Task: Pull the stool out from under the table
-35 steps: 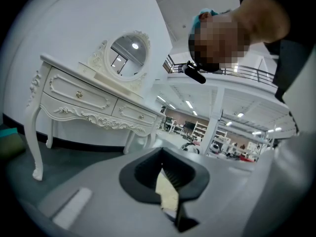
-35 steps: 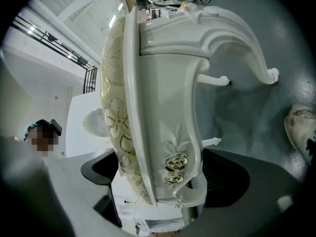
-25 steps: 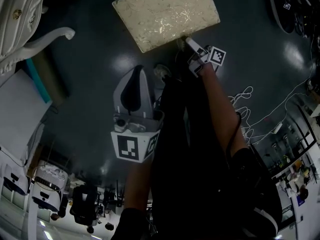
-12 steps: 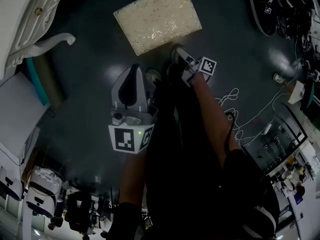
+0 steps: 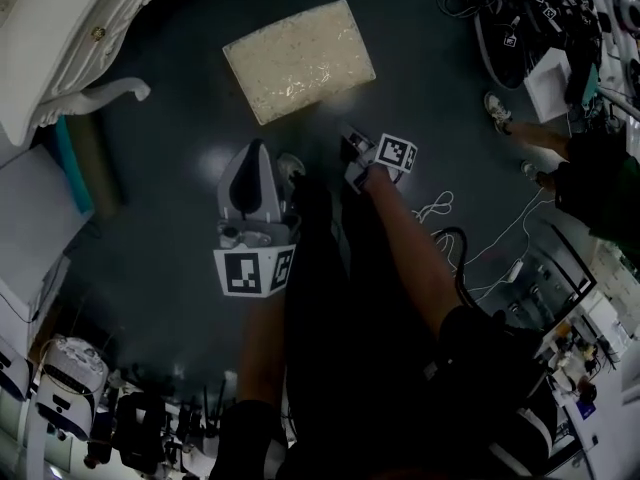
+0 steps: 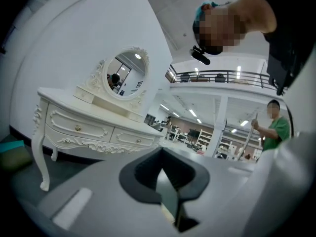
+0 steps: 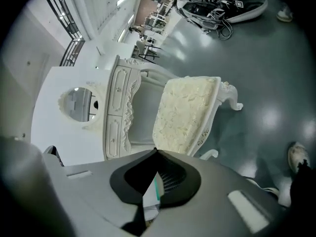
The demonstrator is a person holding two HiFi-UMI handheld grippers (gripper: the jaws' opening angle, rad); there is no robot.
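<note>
The stool point(image 5: 298, 60), with a cream patterned cushion and white carved legs, stands on the dark floor out from the white dressing table point(image 5: 60, 28). My right gripper point(image 5: 350, 140) hangs a short way from the stool's near right corner, not touching it. In the right gripper view the stool point(image 7: 185, 115) stands in front of the table point(image 7: 118, 112), and the right gripper point(image 7: 157, 152) is shut with nothing in it. My left gripper point(image 5: 257, 150) hangs near the stool's front edge, tips together. In the left gripper view the left gripper point(image 6: 160, 152) faces the dressing table point(image 6: 89, 127).
White cables point(image 5: 470, 218) trail over the floor at the right. Another person's feet point(image 5: 495, 108) and a heap of black gear point(image 5: 520, 18) are at the upper right. A white box point(image 5: 30, 238) and a teal object point(image 5: 65, 158) lie at the left. My shoe point(image 5: 290, 165) shows between the grippers.
The right gripper has come away from the stool's corner, where it was a second ago, and its jaws have shut. Both grippers now sit farther from the stool.
</note>
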